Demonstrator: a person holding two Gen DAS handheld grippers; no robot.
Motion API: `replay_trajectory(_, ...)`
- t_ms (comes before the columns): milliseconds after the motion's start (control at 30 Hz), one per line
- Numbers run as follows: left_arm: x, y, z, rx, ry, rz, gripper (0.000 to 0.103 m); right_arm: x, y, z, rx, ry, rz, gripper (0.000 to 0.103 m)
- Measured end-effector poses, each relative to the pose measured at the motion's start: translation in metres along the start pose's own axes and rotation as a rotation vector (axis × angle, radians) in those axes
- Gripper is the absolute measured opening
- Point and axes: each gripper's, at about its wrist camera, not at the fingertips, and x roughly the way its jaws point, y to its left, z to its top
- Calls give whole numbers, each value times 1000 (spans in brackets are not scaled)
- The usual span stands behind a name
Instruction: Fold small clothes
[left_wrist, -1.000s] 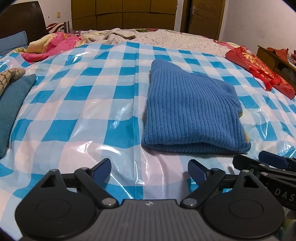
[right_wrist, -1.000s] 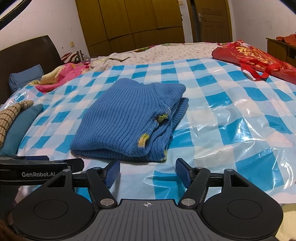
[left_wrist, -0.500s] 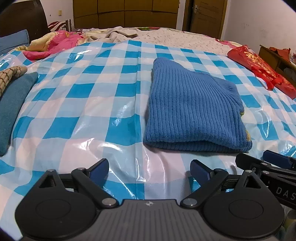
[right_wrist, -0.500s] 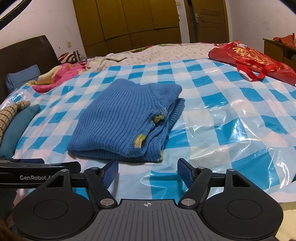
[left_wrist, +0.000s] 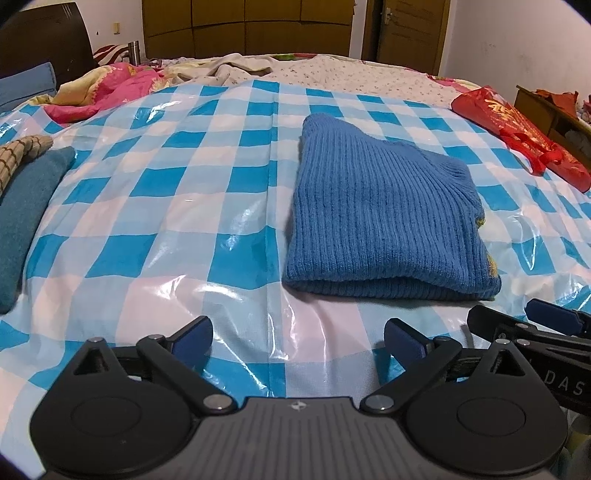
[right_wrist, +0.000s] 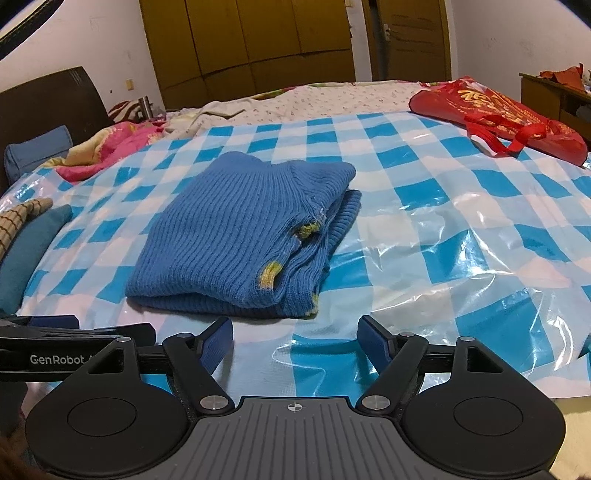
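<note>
Grippers sat low over the near edge of the bed, side by side. The right gripper (right_wrist: 295, 341) had its jaws opening, spread wide, with nothing between the blue pads but the checked plastic sheet (right_wrist: 424, 206). The left gripper (left_wrist: 298, 341) also stood with its jaws apart and empty, its pads clear of any cloth. Just beyond both sets of fingertips lay the blue knit sweater (left_wrist: 380, 218), folded into a compact rectangle flat on the sheet, its near fold towards the grippers and not touching them; small yellow trim showed at its layered right edge. Farther off to the right, a red bag (right_wrist: 491, 110) rested on the bed. At the left edge lay a teal cloth (left_wrist: 26, 214), and a pink blanket (left_wrist: 107, 88) was bunched near the headboard
</note>
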Motion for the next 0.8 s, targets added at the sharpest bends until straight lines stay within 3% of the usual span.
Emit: replay_trajectory(800,2,3,0,-28,36,-37,103,3,-2,-2,5,21,-21,77)
